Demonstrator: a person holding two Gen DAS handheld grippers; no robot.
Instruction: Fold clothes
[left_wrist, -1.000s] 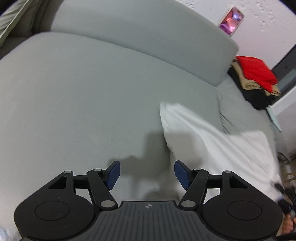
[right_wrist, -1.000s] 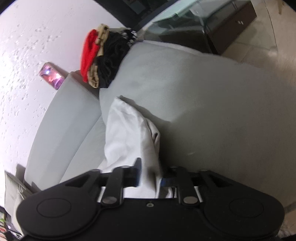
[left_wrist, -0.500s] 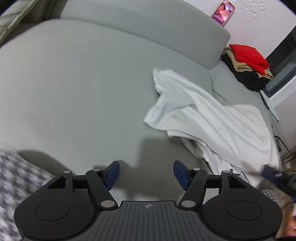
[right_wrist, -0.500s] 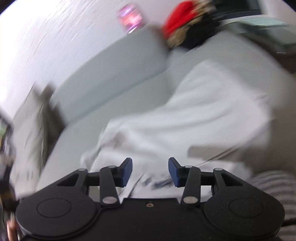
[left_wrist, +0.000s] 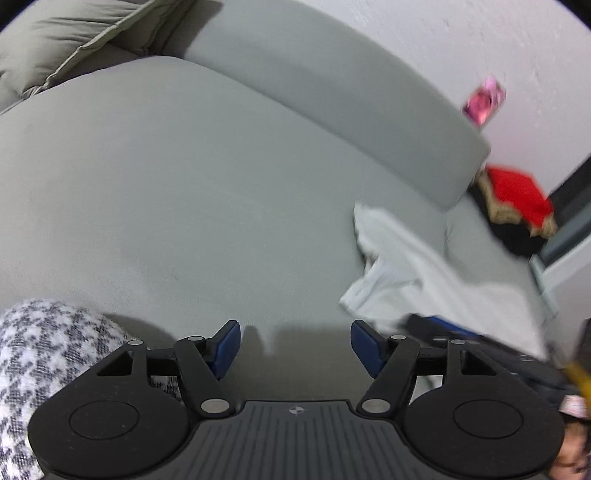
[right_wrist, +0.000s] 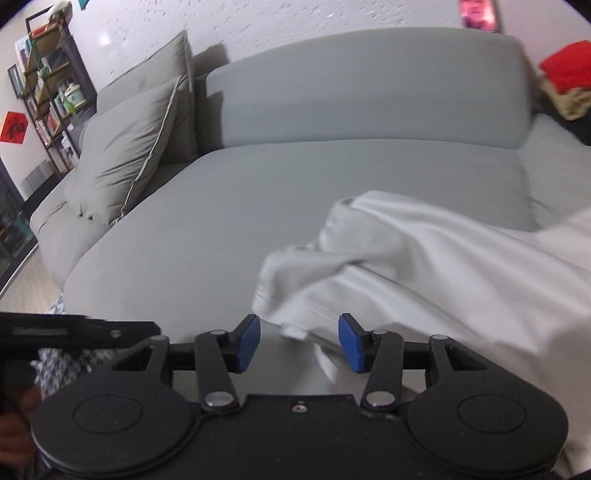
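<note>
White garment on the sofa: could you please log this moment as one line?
stage: garment laid out | white garment: crumpled on sofa | left gripper: open, empty | right gripper: jaws just opening, garment released

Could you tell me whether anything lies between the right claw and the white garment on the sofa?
Nothing visible does. The right claw is open just in front of the white garment, whose near edge sits between its fingers on the grey sofa.

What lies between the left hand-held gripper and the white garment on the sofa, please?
Only bare grey sofa cushion separates the left hand-held gripper from the white garment, as its own wrist view shows.
</note>
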